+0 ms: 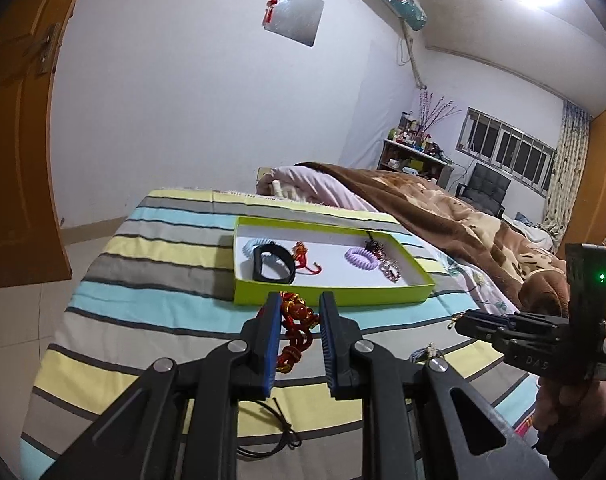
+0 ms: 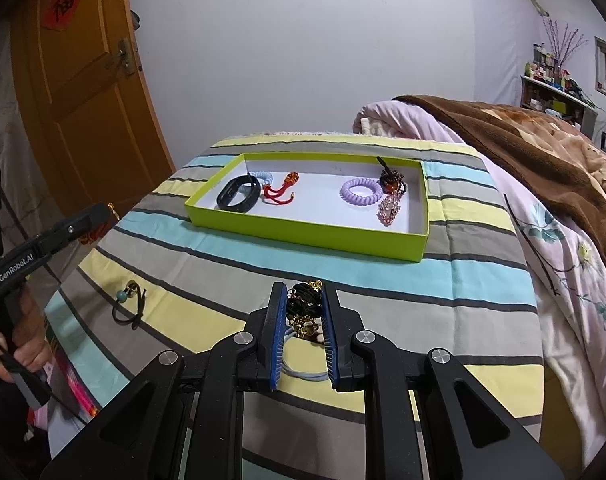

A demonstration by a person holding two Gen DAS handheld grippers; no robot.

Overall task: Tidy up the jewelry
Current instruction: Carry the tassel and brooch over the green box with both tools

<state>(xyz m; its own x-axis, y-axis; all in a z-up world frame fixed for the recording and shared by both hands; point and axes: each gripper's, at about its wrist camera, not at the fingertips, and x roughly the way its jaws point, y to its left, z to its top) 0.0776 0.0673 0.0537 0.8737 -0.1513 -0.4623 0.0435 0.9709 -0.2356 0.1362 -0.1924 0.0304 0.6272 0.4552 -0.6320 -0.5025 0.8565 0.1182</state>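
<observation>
A lime-green tray [image 1: 335, 295] [image 2: 303, 231] lies on the striped bedspread and holds a black band [image 1: 273, 266] [image 2: 239, 196], a light blue coil tie [image 2: 261, 177], a red cord charm [image 2: 281, 192], a purple coil tie [image 1: 361, 258] [image 2: 361, 191] and a beaded brooch [image 2: 391, 200]. My left gripper [image 1: 301, 306] is shut on a red and gold beaded charm [image 1: 297, 326] that hangs between its blue pads. My right gripper [image 2: 305, 294] is shut on a black and gold hair ornament [image 2: 305, 304], held above the bedspread in front of the tray.
A black cord with a teal bead [image 2: 129, 304] lies on the bedspread at the left. A pale blue hair tie [image 2: 303, 372] lies under my right gripper. A black elastic [image 1: 281, 434] lies near my left gripper. A pink quilt and brown blanket [image 2: 543, 152] pile up at the right.
</observation>
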